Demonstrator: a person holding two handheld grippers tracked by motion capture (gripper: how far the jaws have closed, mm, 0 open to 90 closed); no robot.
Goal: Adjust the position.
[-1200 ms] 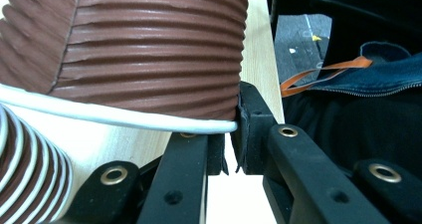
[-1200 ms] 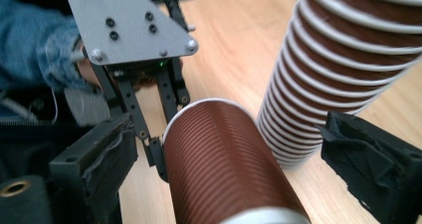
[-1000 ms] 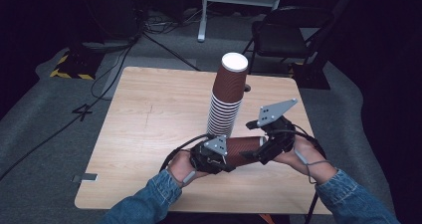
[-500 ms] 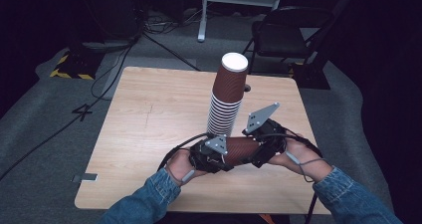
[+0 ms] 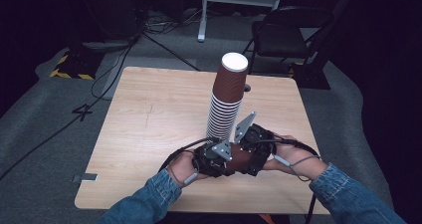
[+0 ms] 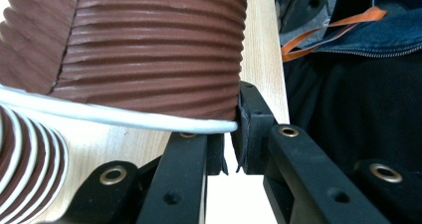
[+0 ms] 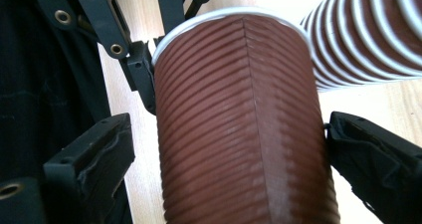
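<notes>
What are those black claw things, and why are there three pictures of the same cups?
A person sits at a wooden table and holds a grabbing tool, called a gripper, in each hand. One picture is taken from a camera up high that looks down on the table. The other two come from little cameras that ride on the grippers, so those show the cups very close. A tall stack of brown paper cups stands on the table. One single cup is held sideways between the tools. The left gripper pinches its white rim. The right gripper has its jaws on either side of the cup's ribbed body. They have just been opening and are not squeezing it.
</notes>
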